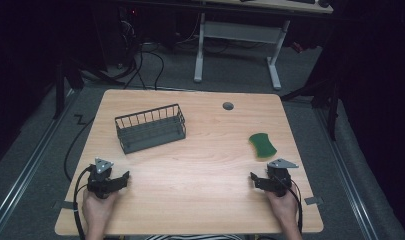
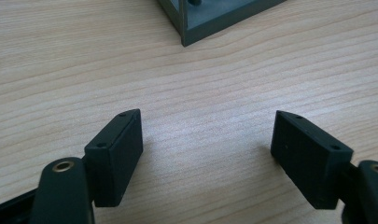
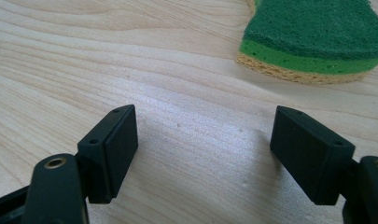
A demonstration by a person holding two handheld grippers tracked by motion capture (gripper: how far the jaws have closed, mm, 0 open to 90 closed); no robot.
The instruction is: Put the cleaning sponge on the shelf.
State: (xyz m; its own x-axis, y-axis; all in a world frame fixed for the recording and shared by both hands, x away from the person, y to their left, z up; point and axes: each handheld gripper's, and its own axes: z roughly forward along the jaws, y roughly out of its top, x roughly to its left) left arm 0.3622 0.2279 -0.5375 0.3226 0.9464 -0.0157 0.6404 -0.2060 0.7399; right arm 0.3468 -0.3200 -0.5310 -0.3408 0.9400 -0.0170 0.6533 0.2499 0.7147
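Right gripper (image 3: 203,156) wide, empty, low on worktop (image 1: 200,165), aimed at sponge (image 3: 312,39) just ahead for easy grab. Left gripper (image 2: 205,158) wide too, facing basket (image 1: 150,127) nearby.

The high view looks forward and down over the whole wooden table (image 1: 200,165). Each gripper view sits low, close to the tabletop: the left faces the wire basket (image 2: 214,21), the right the green sponge (image 3: 317,37), both also visible from above.
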